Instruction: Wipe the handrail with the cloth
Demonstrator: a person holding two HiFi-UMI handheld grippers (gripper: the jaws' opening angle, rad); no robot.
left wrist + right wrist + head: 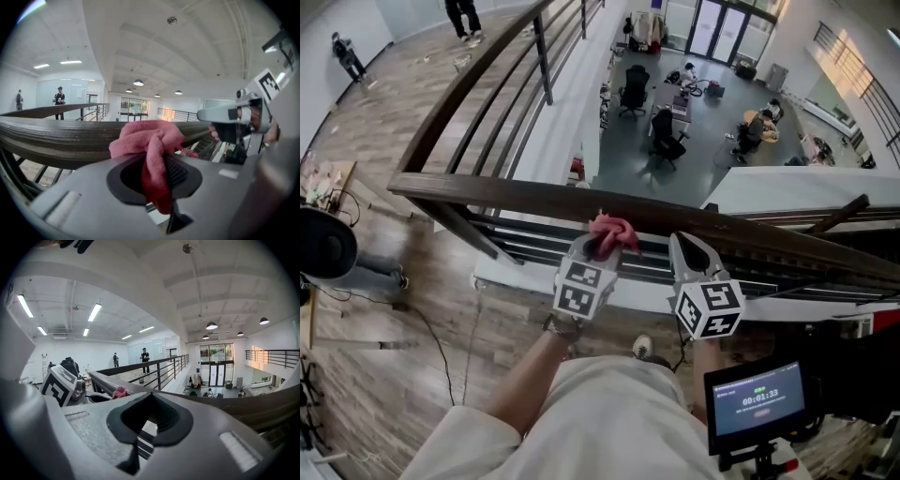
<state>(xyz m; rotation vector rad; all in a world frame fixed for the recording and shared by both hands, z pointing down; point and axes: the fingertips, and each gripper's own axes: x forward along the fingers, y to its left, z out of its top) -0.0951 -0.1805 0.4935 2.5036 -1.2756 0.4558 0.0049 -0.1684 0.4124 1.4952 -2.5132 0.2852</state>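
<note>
Left tongs (602, 247), cloth (615, 229) on handrail (511, 196) — office (698, 164) below

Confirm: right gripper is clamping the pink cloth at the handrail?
No, the left gripper is the one clamping the pink cloth at the handrail, as the left gripper view shows. The right gripper holds nothing.

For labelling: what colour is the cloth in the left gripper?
Pink-red cloth; clearest in the left gripper view.
</note>
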